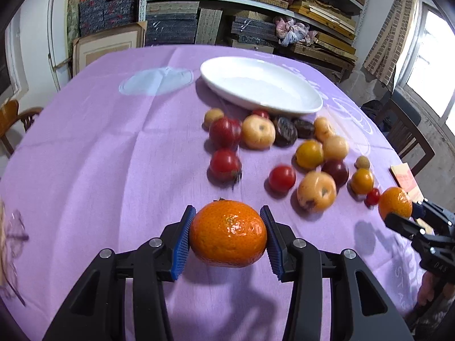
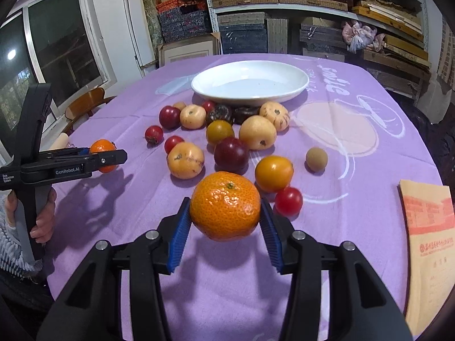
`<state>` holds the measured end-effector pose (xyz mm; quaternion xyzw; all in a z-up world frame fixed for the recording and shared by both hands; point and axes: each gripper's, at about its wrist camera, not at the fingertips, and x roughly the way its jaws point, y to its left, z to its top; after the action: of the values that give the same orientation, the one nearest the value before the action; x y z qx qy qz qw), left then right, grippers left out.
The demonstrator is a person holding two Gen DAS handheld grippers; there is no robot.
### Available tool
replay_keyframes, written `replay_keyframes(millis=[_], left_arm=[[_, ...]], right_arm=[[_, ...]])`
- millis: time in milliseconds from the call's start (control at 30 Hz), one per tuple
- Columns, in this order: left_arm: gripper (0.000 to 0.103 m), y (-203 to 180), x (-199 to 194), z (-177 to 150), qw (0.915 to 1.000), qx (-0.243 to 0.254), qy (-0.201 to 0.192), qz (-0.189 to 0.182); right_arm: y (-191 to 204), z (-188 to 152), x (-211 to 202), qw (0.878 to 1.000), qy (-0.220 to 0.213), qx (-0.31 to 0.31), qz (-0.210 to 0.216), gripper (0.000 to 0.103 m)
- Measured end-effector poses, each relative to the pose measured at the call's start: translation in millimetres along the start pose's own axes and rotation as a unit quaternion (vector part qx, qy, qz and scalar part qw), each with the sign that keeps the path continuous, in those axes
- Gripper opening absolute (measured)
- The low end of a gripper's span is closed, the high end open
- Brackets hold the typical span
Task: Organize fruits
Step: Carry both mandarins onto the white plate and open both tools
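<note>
My left gripper (image 1: 227,228) is shut on a tangerine (image 1: 228,233) and holds it above the purple cloth, near the table's front. My right gripper (image 2: 225,213) is shut on a second tangerine (image 2: 225,206), also lifted. Each gripper shows in the other's view: the right one (image 1: 398,213) at the far right, the left one (image 2: 106,156) at the left. A pile of red tomatoes (image 2: 288,201), yellow fruits (image 2: 273,173), dark plums (image 2: 231,155) and pale round fruits (image 2: 257,132) lies beyond them. An empty white oval plate (image 2: 295,91) (image 1: 307,108) sits behind the pile.
A purple tablecloth (image 2: 355,170) covers the round table. A tan paper envelope (image 2: 429,241) lies at the right edge. Wooden chairs (image 2: 85,105) stand by the left side. Shelves of stacked boxes (image 2: 284,0) fill the back wall.
</note>
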<state>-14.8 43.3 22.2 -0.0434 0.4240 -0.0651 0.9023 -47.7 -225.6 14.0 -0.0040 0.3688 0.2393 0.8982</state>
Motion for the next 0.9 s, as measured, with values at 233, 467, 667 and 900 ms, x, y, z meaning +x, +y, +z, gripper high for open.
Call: replay_keyframes(millis=[233, 467, 667, 900], left_arm=[[0.047, -24.4, 27.2, 87.3, 0.9991, 0.031, -0.029, 0.007], [0.047, -42.0, 98.7, 153.2, 0.9995, 0.025, -0.016, 0.012], [0.047, -42.7, 147.0, 170.0, 0.9994, 0.023, 0.013, 0.022], [0.054, -39.8, 165.7, 175.9, 0.9991, 0.025, 0.017, 0.029]], right_arm=[[-34.7, 102.6, 42.0, 0.999, -0.028, 0.005, -0.028, 0.047], [-67.4, 171.6, 131.8, 0.997, 0.007, -0.004, -0.080, 0.047], [-80.3, 187.4, 181.2, 0.995, 0.046, -0.025, -0.090, 0.047], [-88.0, 182.5, 208.6, 0.993, 0.068, -0.030, -0.096, 0.048]])
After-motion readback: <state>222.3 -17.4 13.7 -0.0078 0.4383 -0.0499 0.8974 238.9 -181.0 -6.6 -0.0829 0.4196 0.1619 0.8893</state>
